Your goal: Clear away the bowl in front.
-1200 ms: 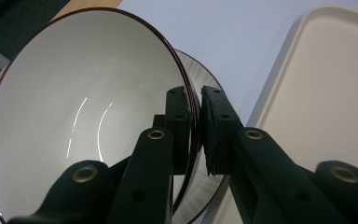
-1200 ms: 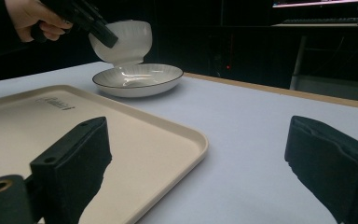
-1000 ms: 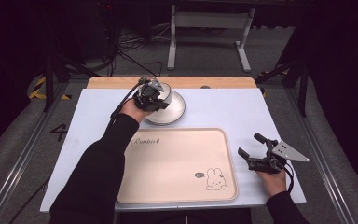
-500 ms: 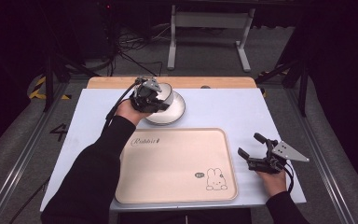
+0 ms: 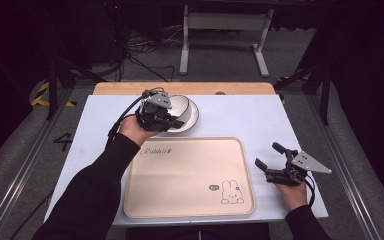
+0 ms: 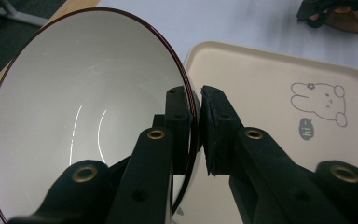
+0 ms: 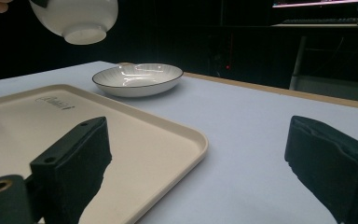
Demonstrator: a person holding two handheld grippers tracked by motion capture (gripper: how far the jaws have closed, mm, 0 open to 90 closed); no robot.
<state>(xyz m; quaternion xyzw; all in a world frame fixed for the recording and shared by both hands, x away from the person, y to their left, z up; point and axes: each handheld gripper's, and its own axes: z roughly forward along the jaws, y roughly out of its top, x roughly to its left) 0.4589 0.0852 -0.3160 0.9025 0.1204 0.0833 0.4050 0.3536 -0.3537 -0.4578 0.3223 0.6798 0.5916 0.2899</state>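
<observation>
Left gripper [image 6: 196, 121], clamped on the rim of the bowl [image 6: 84, 107], has lifted it off the plate [image 7: 137, 79] near the table's far edge, toward the tray [image 5: 190, 175]; transfer appears underway. Right gripper [image 5: 275, 162] rests with jaws spread.

A tray [image 5: 190, 175] lies at the near middle of the table [image 5: 250, 120], with a plate [image 7: 137, 79] resting on the table just behind its far left corner. A bowl [image 7: 77, 18] hangs in the air above that plate, and the right gripper [image 5: 272, 162] sits right of the tray.
</observation>
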